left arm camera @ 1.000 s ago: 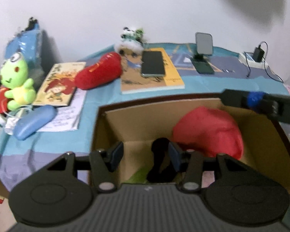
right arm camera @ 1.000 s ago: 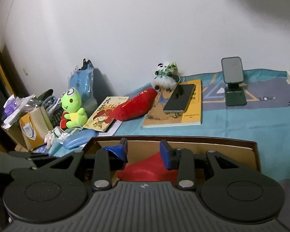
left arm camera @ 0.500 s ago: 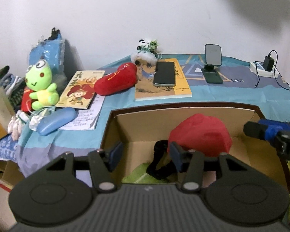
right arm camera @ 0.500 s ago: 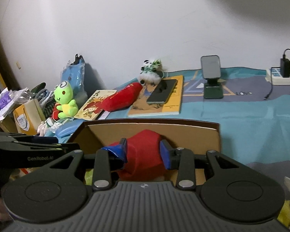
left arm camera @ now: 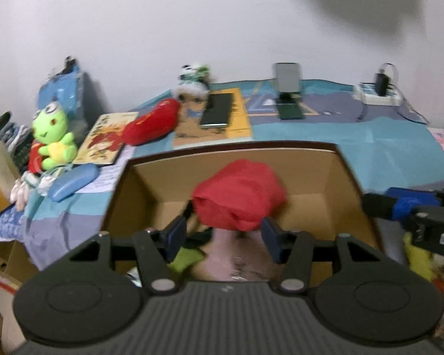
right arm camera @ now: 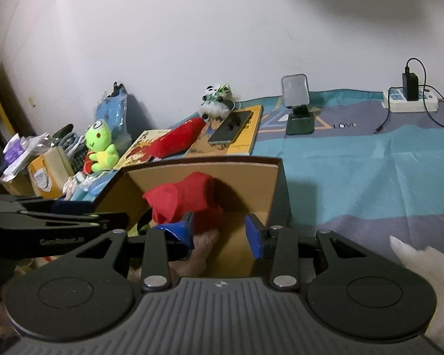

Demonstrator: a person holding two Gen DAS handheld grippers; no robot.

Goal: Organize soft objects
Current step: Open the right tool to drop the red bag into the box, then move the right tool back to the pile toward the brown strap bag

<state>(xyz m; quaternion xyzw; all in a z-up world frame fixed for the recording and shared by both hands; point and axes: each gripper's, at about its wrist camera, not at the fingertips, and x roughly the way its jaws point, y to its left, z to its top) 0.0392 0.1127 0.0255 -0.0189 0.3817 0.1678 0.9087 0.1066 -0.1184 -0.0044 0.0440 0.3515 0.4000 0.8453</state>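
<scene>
An open cardboard box (left arm camera: 344, 171) stands on the bed's near side. Inside it lie a red soft bundle (left arm camera: 239, 195), something green (left arm camera: 189, 259) and a pinkish plush (left arm camera: 233, 254). My left gripper (left arm camera: 223, 236) hovers open above the box's near edge with nothing between its fingers. My right gripper (right arm camera: 219, 236) is open too, over the box's (right arm camera: 210, 168) right part, and empty. On the bed behind sit a green frog plush (left arm camera: 53, 136), a red chilli plush (left arm camera: 151, 124) and a small panda plush (left arm camera: 192, 80).
Two books (left arm camera: 106, 136), a phone (left arm camera: 217, 109), a phone stand (left arm camera: 287, 94) and a power strip (left arm camera: 379, 94) with its charger lie on the blue cover. A blue case (left arm camera: 71, 182) and bags crowd the left. Something white and fluffy (right arm camera: 423, 266) lies at my right.
Both grippers have drawn back from the box, so more of its inside shows. The right view has slid to the right. Nothing was taken or let go.
</scene>
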